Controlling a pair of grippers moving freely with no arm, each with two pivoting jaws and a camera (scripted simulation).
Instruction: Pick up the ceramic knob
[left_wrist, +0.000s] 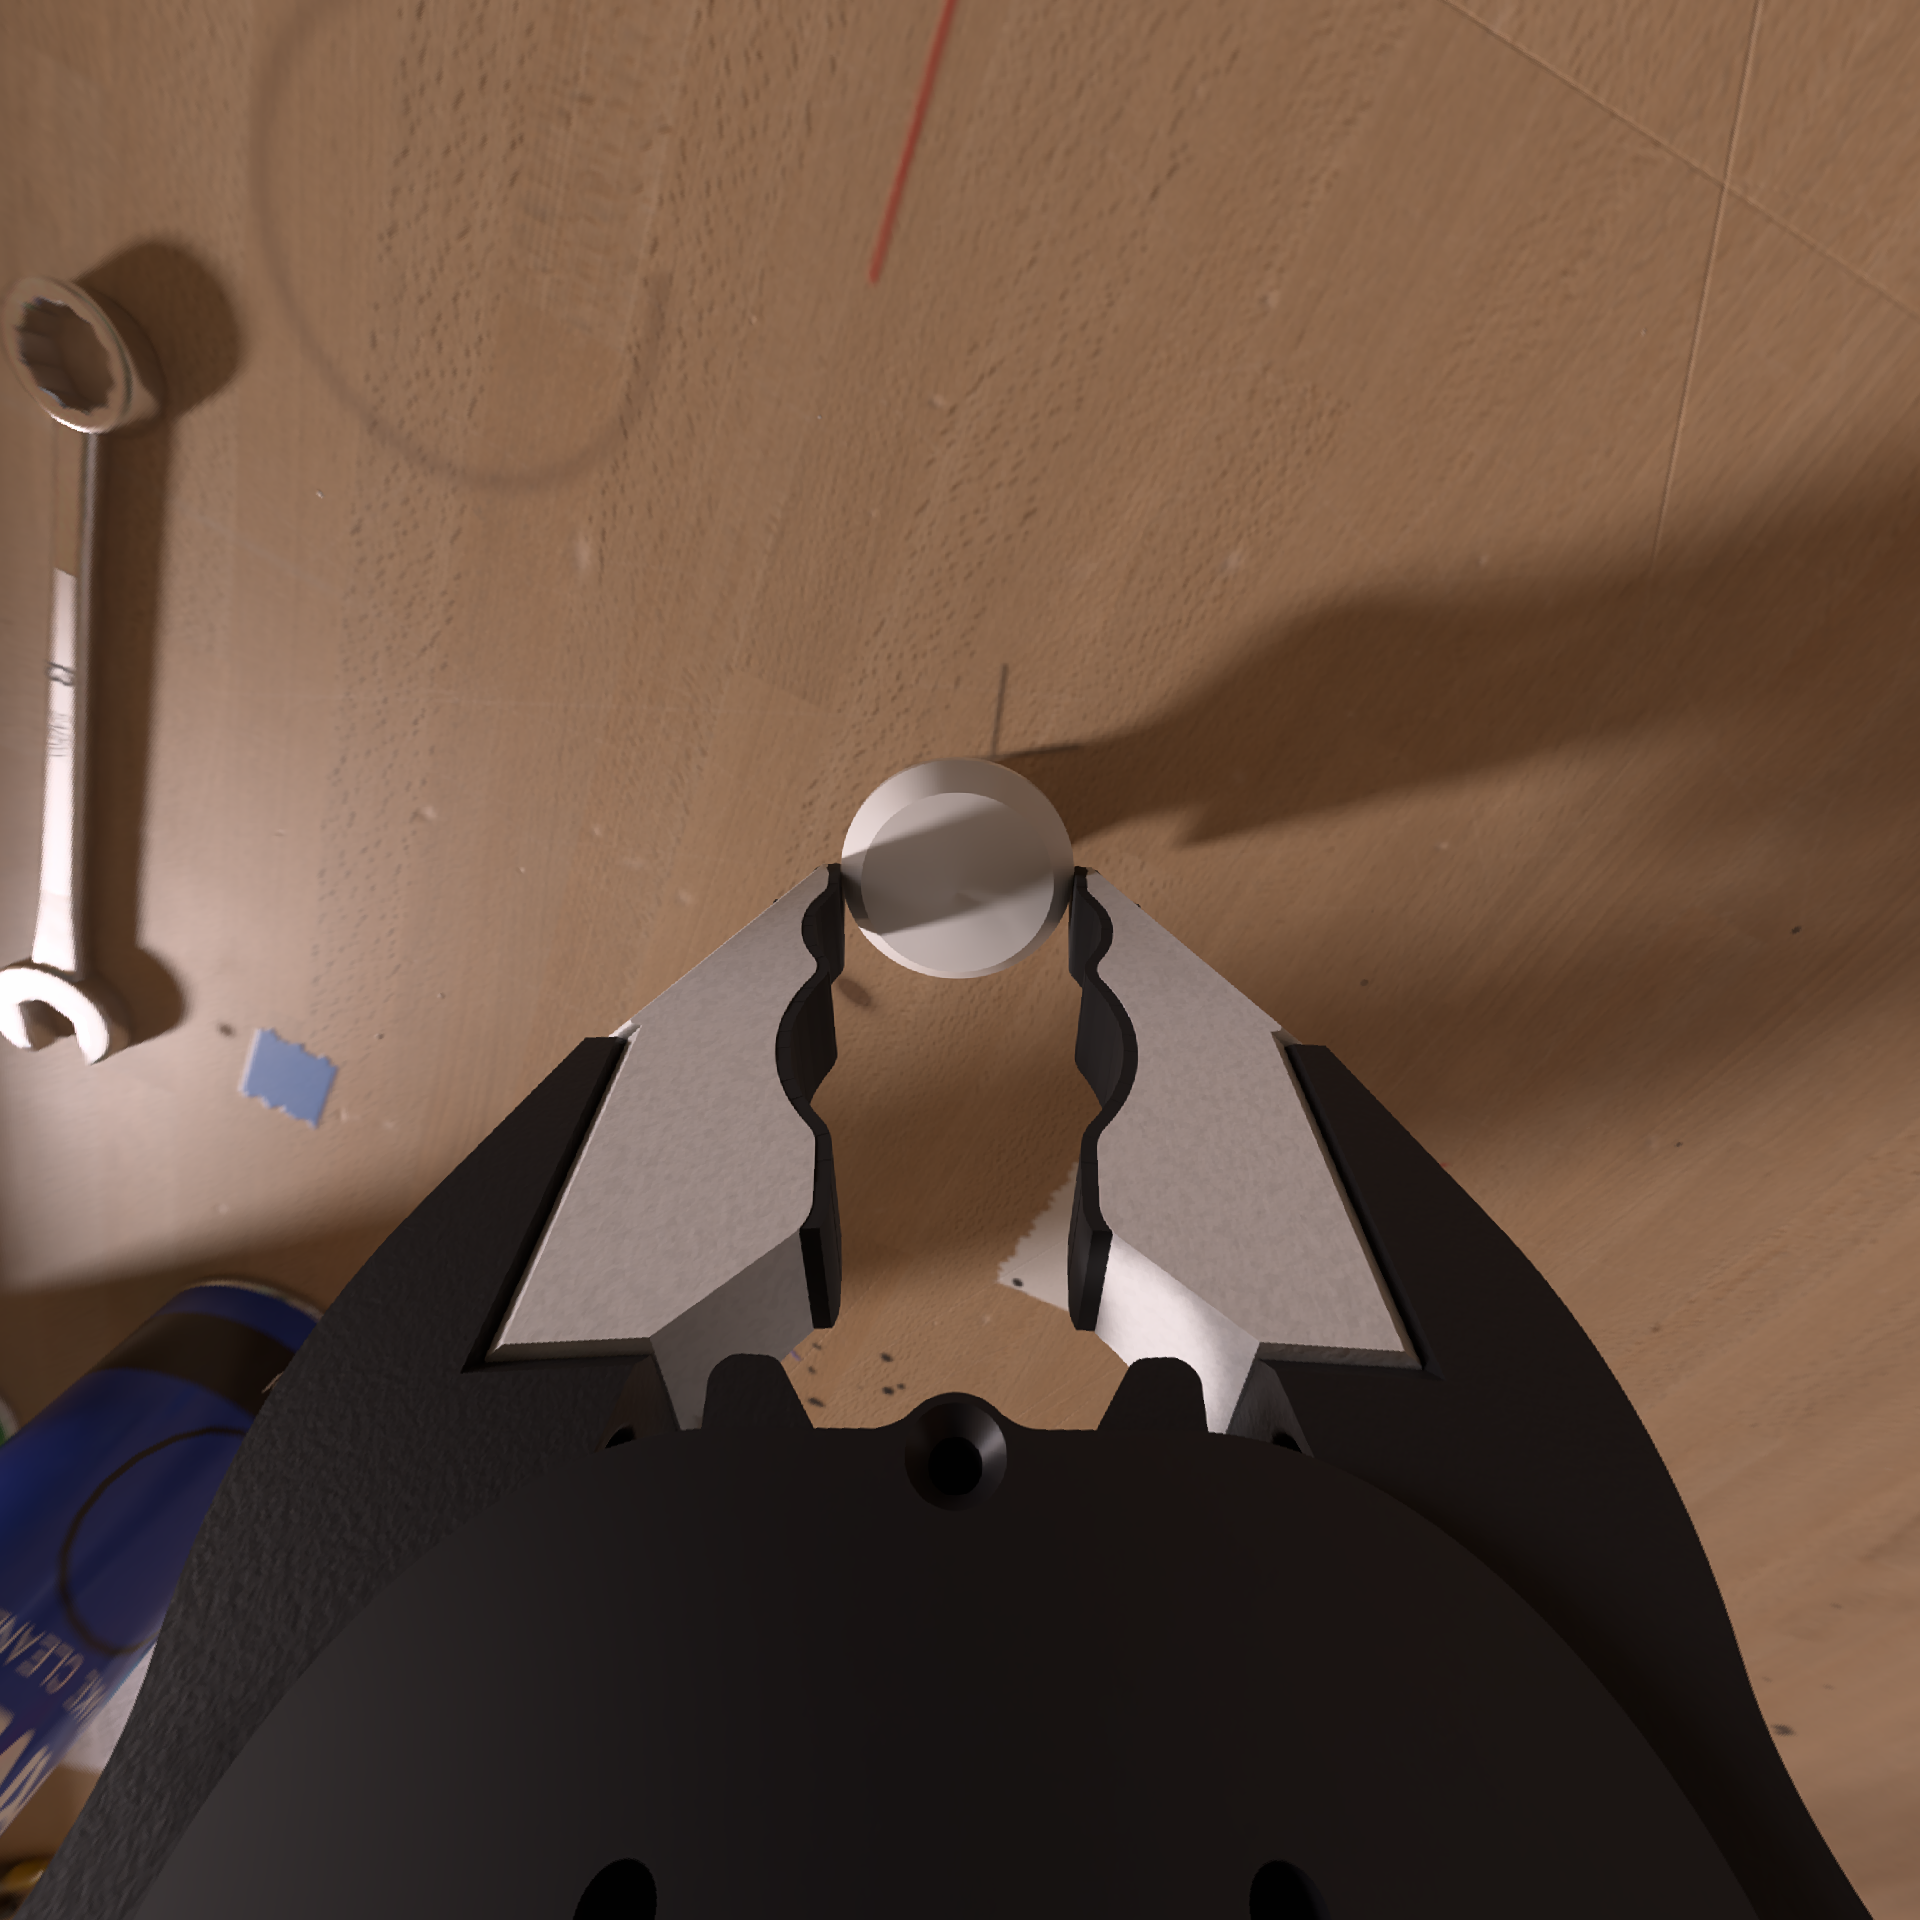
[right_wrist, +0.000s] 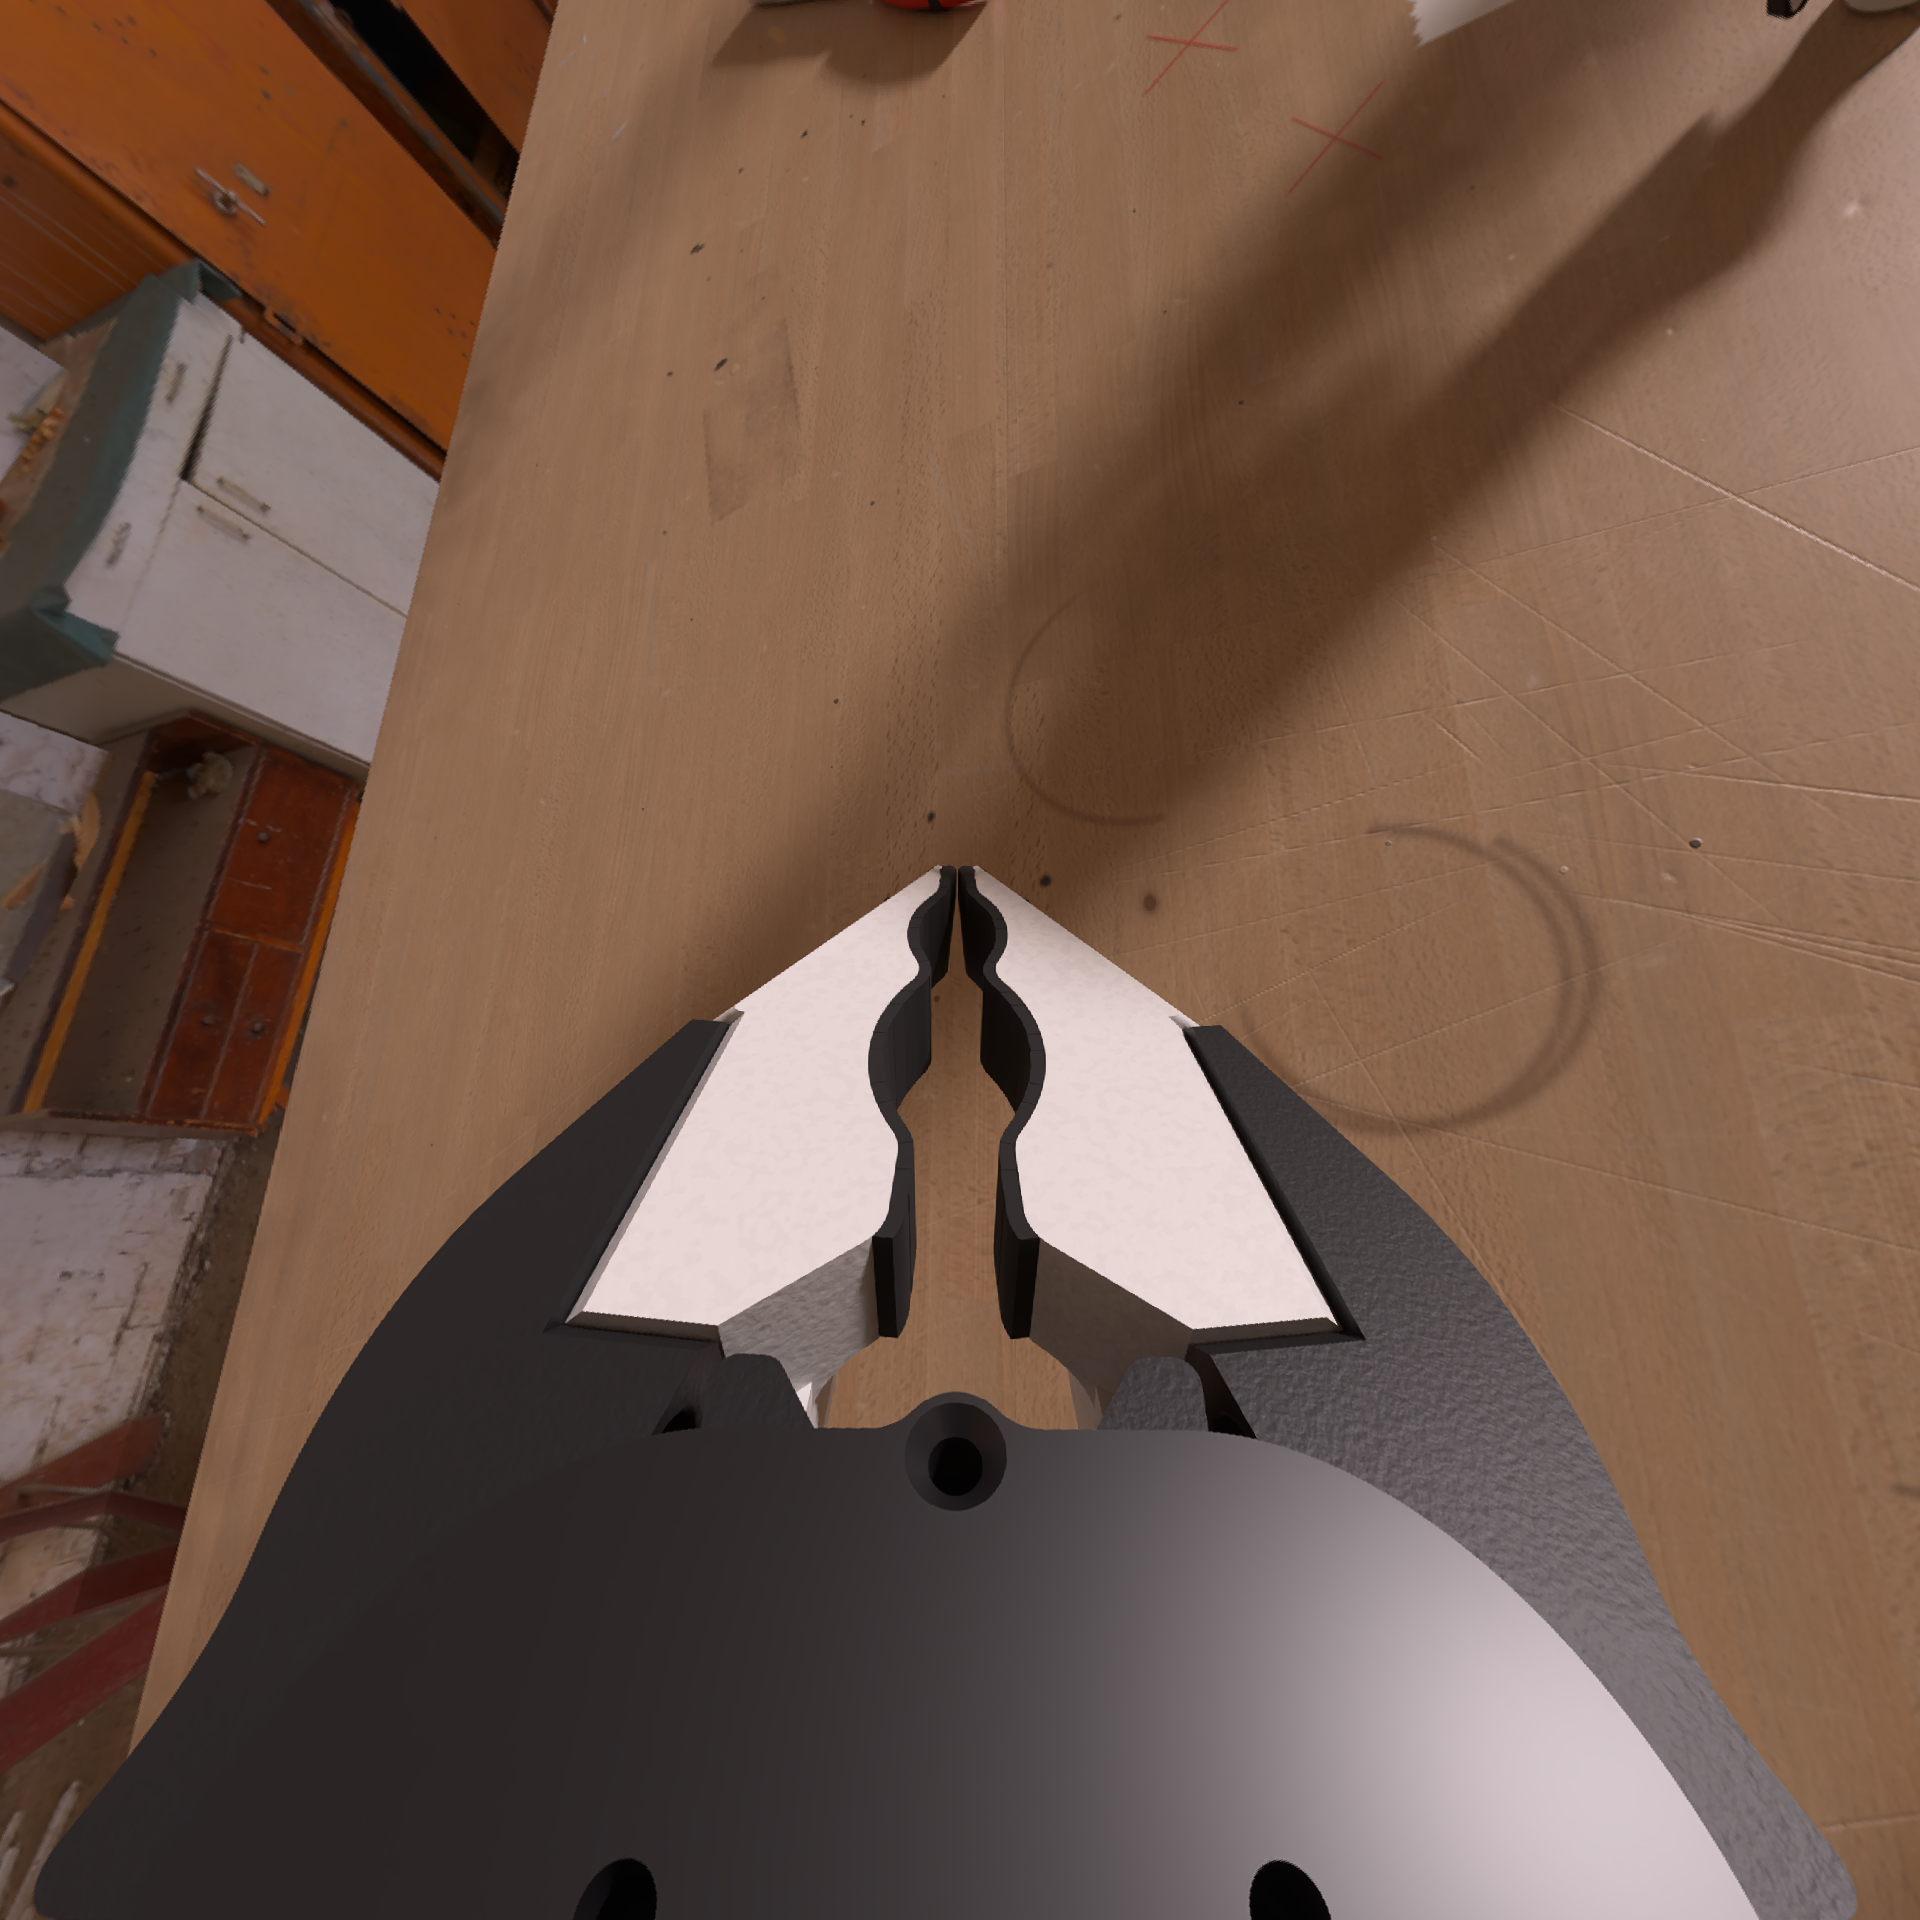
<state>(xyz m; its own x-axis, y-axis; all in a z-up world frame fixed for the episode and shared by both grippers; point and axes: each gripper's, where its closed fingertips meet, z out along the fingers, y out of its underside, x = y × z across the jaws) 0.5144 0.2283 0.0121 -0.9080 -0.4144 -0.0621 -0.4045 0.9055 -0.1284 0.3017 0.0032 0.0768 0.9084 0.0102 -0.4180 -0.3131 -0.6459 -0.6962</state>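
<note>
The ceramic knob (left_wrist: 951, 862) is a small white round piece seen in the left wrist view, at the tips of my left gripper (left_wrist: 956, 881). The left fingertips (left_wrist: 831, 883) press against its two sides, so the gripper is shut on it over the wooden tabletop (left_wrist: 1247, 416). I cannot tell whether the knob touches the table. My right gripper (right_wrist: 956, 878) is shut and empty, its tips together above bare wood (right_wrist: 831, 520). The knob does not show in the right wrist view.
A steel combination wrench (left_wrist: 73, 665) lies at the left. A blue can (left_wrist: 114, 1538) lies at the lower left, near a blue tape scrap (left_wrist: 291, 1075). In the right wrist view the table's edge (right_wrist: 447, 727) runs along the left, with orange and white cabinets (right_wrist: 260, 208) beyond.
</note>
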